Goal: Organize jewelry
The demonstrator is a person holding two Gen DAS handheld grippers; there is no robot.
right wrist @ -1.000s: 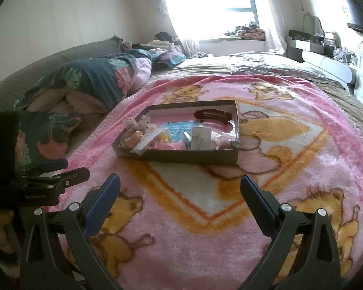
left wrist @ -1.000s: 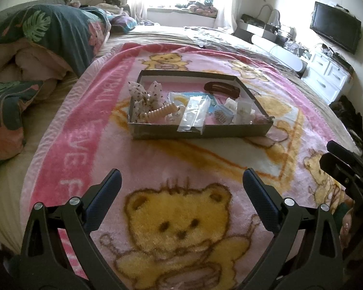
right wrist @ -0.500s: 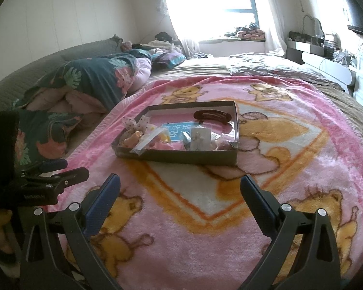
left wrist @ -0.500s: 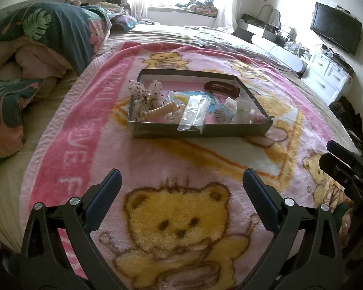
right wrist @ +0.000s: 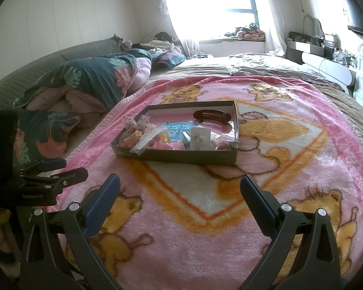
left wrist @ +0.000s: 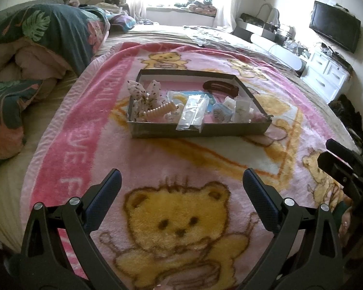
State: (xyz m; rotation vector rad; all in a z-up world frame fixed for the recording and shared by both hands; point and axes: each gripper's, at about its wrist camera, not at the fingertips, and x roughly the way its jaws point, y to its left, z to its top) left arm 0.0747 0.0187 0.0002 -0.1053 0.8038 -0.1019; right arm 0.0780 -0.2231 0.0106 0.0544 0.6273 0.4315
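Centrally on the pink bear blanket, a shallow grey cardboard tray is sitting with its contents heaped loosely inside. Lying in it are a spotted fabric bow at the left, a cream spiral hair tie just beside it, a clear plastic packet leaning over the near wall, a dark brown hair clip toward the far side, and small white cards at the right. Both claws are hovering over the blanket, well short of the tray: the left gripper is gaping wide with nothing between its fingers, and the right gripper is likewise spread and empty.
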